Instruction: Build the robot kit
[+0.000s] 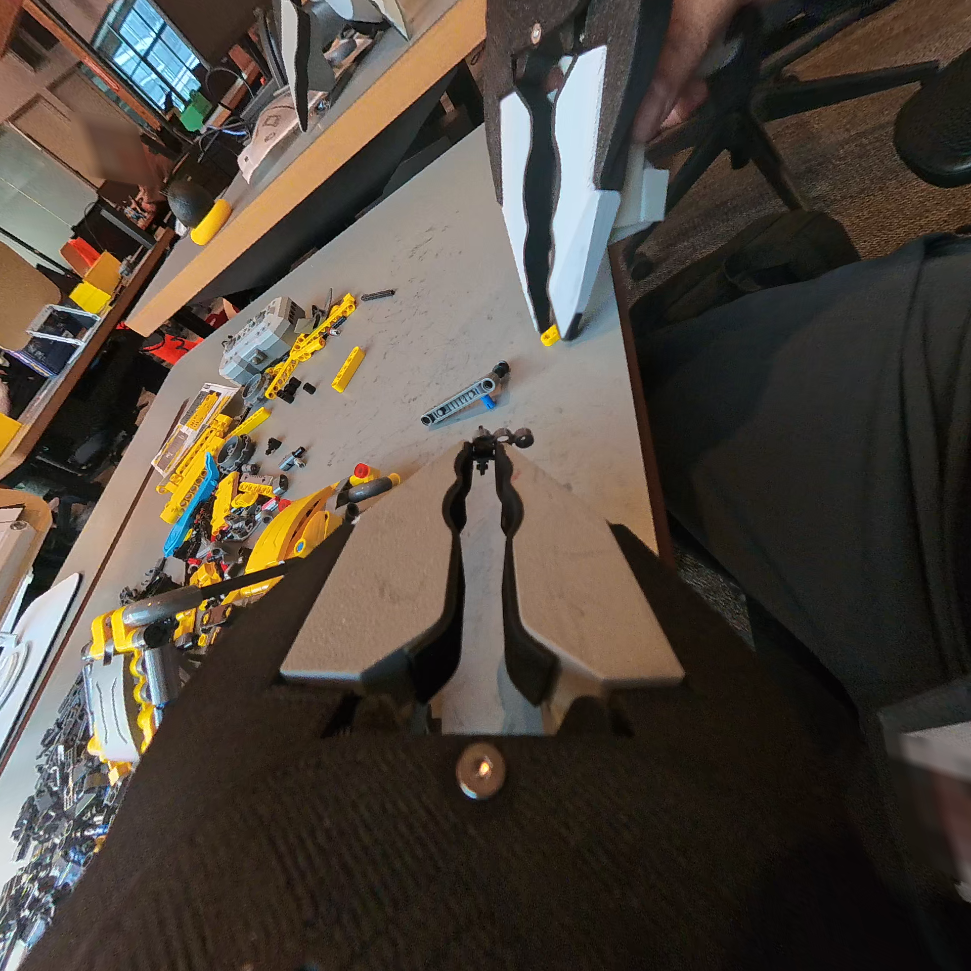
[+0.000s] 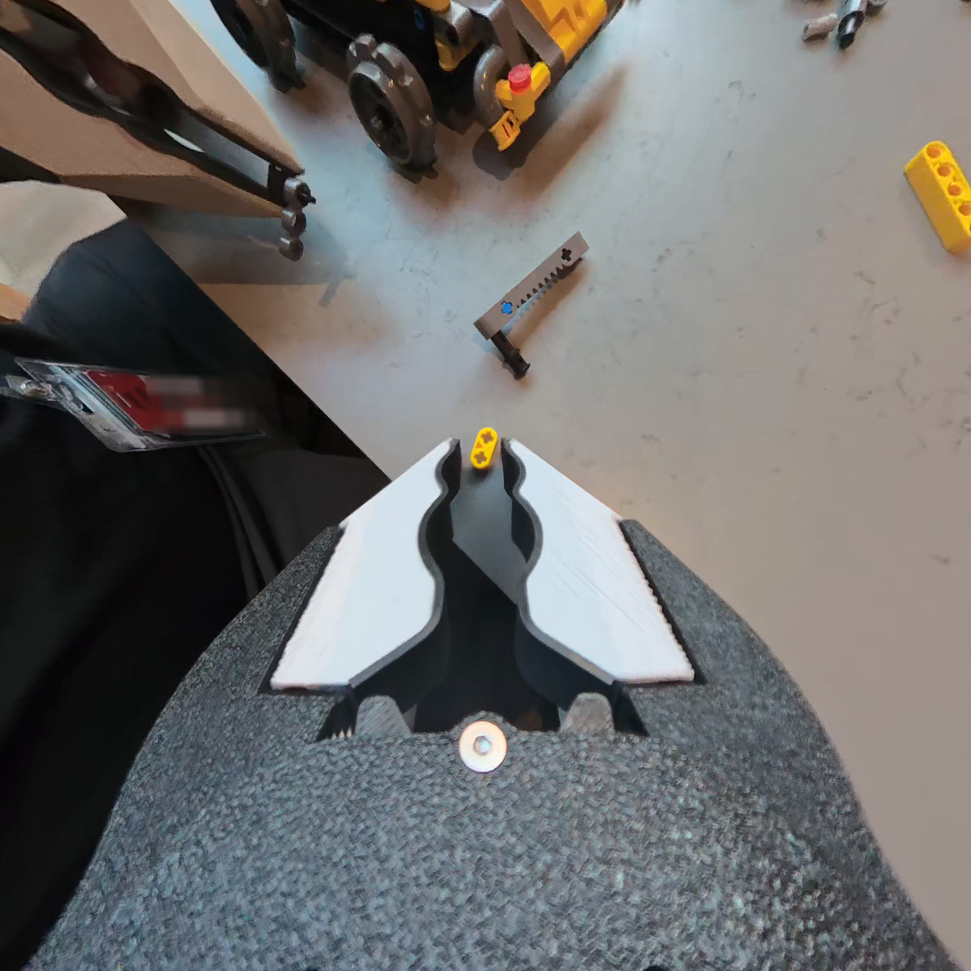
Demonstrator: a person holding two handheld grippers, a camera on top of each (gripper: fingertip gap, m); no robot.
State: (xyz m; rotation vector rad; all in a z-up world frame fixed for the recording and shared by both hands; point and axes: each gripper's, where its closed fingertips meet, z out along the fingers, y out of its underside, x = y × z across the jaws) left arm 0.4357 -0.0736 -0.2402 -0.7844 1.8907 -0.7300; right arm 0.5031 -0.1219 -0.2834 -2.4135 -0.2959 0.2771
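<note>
My left gripper (image 1: pixel 483 453) is shut on a small dark grey and black connector piece (image 1: pixel 508 436) and holds it at its fingertips, just above the grey table (image 1: pixel 431 252). It also shows at the upper left of the right wrist view (image 2: pixel 289 192), with the connector (image 2: pixel 292 227) hanging from its tips. My right gripper (image 2: pixel 479 449) has white fingers (image 2: pixel 572 567) and is shut on a small yellow two-hole link (image 2: pixel 484 447), close to the table's near edge. In the left wrist view it (image 1: pixel 557 328) reaches down from the top with the link (image 1: pixel 550 335) at its tips.
A grey toothed rack beam (image 2: pixel 532 293) with a black pin (image 2: pixel 510 358) and a blue pin lies between the grippers. A yellow beam (image 2: pixel 943 195) lies to the right. A partly built yellow and grey vehicle (image 2: pixel 452 68) and a pile of loose parts (image 1: pixel 210 504) lie further off. The left gripper's tips are roughly 10 cm from the right gripper's.
</note>
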